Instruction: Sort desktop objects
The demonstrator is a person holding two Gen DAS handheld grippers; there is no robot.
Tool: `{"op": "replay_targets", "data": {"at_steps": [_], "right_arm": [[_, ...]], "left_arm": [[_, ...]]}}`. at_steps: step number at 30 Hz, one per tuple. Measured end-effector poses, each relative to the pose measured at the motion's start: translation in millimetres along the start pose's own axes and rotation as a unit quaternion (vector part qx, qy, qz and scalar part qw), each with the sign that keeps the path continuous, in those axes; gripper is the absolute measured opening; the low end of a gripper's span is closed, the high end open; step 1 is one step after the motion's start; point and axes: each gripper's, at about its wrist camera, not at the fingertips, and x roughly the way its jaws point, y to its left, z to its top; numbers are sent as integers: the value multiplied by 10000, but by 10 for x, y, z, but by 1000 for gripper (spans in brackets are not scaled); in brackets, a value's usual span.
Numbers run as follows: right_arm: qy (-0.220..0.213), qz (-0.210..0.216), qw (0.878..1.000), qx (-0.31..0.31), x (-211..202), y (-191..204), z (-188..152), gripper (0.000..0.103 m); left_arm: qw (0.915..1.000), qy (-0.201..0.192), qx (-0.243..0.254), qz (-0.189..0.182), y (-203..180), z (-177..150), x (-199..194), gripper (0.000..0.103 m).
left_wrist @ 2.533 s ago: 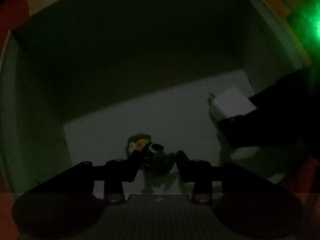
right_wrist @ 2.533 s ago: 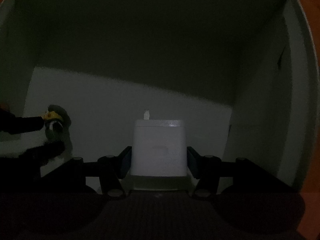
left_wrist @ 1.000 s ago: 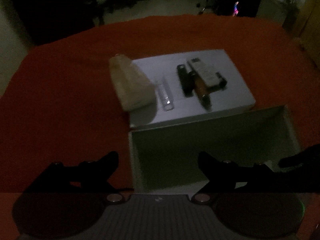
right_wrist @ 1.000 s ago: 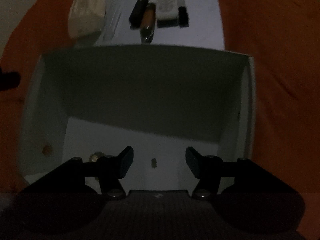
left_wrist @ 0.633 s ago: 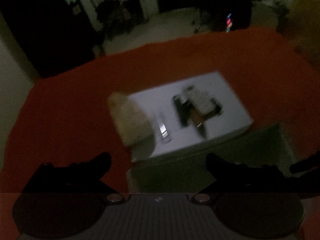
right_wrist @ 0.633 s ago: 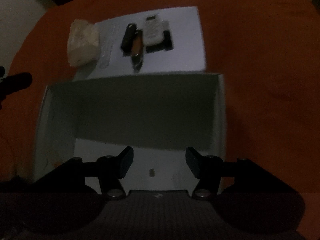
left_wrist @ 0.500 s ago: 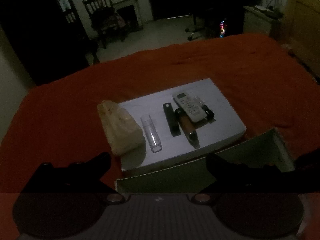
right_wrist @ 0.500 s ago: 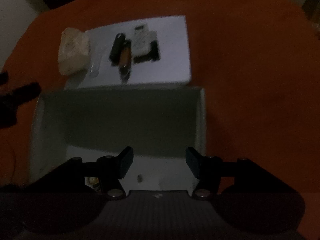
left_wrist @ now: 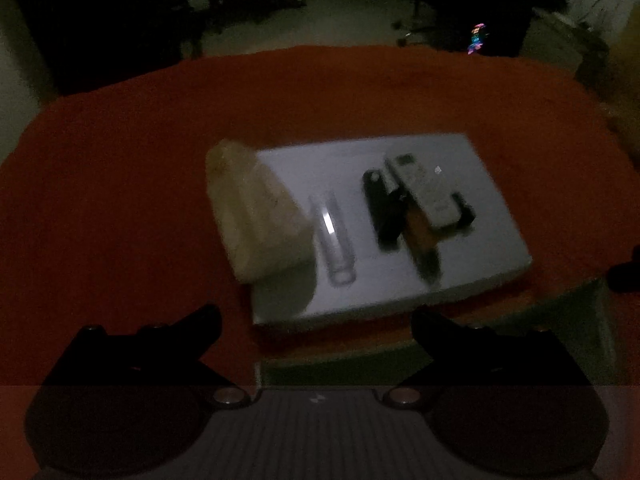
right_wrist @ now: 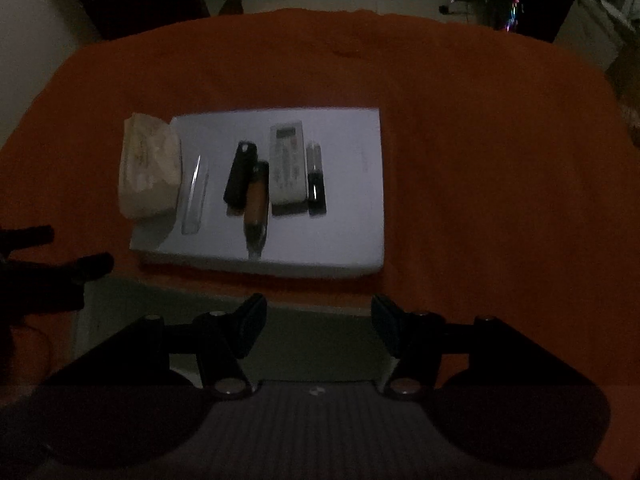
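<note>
light: very dim | left view: motion-blurred | edges: fisheye-bent

One white board [right_wrist: 352, 184] on one orange-covered table [right_wrist: 480, 160]; one tan packet [right_wrist: 149, 170]; one clear tube [right_wrist: 195, 196]; one white remote [right_wrist: 286, 162]; one black case [right_wrist: 240, 176]; one brown bottle [right_wrist: 256, 204]; one small dark bottle [right_wrist: 315, 180]; one open box [right_wrist: 312, 340].

White remote [right_wrist: 287, 165] lies on white board [right_wrist: 352, 232] over orange cloth [right_wrist: 480, 160].

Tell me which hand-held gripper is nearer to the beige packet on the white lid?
Left. The left hand-held gripper hangs open just in front of the beige packet; the right hand-held gripper is farther right, below the remote.
</note>
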Motion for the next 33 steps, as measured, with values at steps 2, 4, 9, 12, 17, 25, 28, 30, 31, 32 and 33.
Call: {"op": "replay_targets", "data": {"at_steps": [2,4,9,12,17,25,28,30,31,32,33], "right_arm": [[-77,-41,9999,-91,17,35,109,62],[-131,23,9998,-171,98,58,198,62],[-288,337,9990,41,452,-50,406,61],[-310,363,9988,120,637,-111,511,61],[-271,139,9994,140,879,-170,613,61],[-235,-44,9997,99,1167,-217,630,61],[-143,-44,9999,-9,1332,-250,653,61],[-155,-81,9998,-105,1434,-265,670,61],[-130,-67,9998,-157,1471,-264,679,61],[-126,-46,9997,-199,1513,-266,685,61],[-132,-45,9996,-243,1549,-267,692,61]], "left_arm": [[9997,-36,-61,-254,25,139,84,103],[9986,14,-164,-507,29,264,205,102],[9952,-11,-588,-786,16,463,467,102],[9945,38,-678,-792,-2,487,626,102],[9948,221,-762,-644,-10,472,914,101],[9974,144,-560,-438,-93,528,1169,99],[9981,63,-462,-399,-165,535,1162,99],[9981,-3,-447,-420,-217,520,1124,98],[9979,-41,-452,-454,-250,499,1082,98],[9977,-79,-457,-487,-282,478,1041,98],[9978,-102,-427,-503,-320,455,1009,98]]}}
